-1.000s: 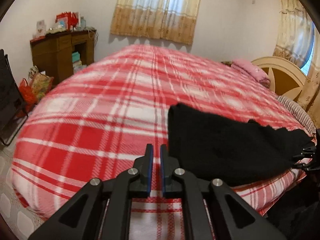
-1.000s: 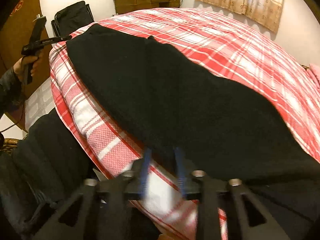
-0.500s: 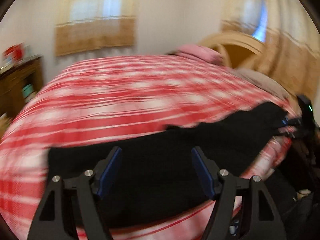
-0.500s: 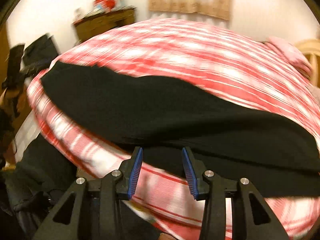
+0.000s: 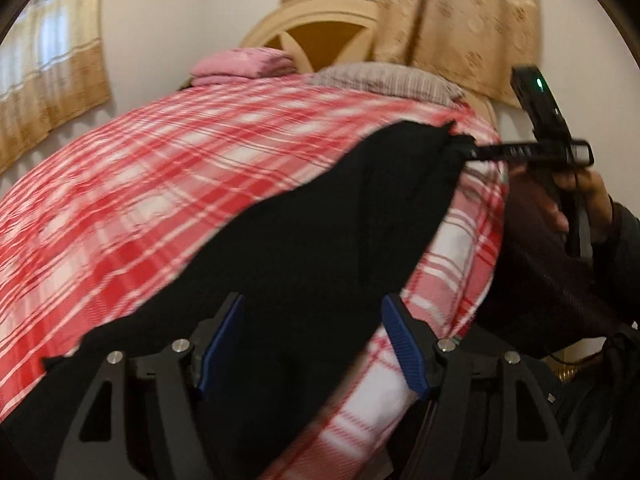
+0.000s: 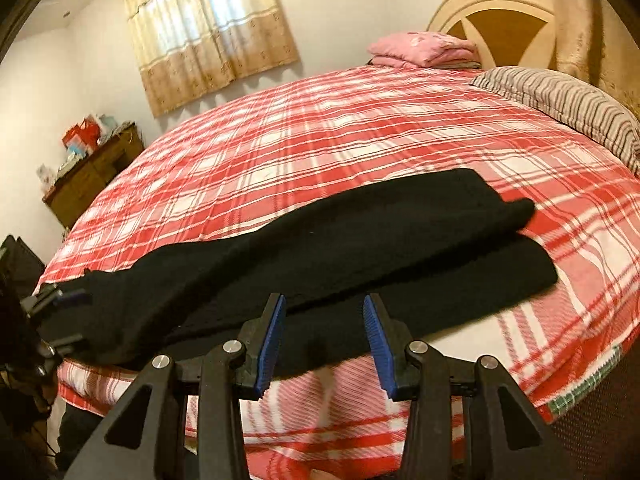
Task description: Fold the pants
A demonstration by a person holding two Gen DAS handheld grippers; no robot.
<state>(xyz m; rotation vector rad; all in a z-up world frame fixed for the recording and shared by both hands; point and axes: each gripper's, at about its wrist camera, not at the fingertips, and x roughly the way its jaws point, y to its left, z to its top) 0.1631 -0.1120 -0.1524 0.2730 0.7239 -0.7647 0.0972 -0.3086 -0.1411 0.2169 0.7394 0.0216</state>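
the black pants (image 6: 320, 248) lie stretched along the near edge of the bed, on the red plaid blanket (image 6: 320, 140), and everything else is placed against them. the left gripper (image 5: 312, 340) stands with its blue fingers (image 5: 222, 340) wide apart, hanging above the near part of the pants; dark cloth shows in the gap, but neither pad presses on it. the right gripper (image 6: 324, 340) has its blue fingers (image 6: 272, 340) set at a middling gap, just over the near long edge of the pants, nothing pinched between them. in the left wrist view the right gripper (image 5: 460, 146) reaches the far end of the pants at the corner, held by a hand (image 5: 588, 200) off the bed's side; whether it touches the cloth there cannot be told. in the right wrist view the pants show as two layers, the upper one lying a little back from the lower near the right end, both ends lying flat. beyond the pants the blanket is bare up to a striped pillow (image 6: 568, 100) and a folded pink cloth (image 6: 424, 50) at the headboard (image 6: 496, 4). on the near side of the pants the blanket drops over the bed's edge.
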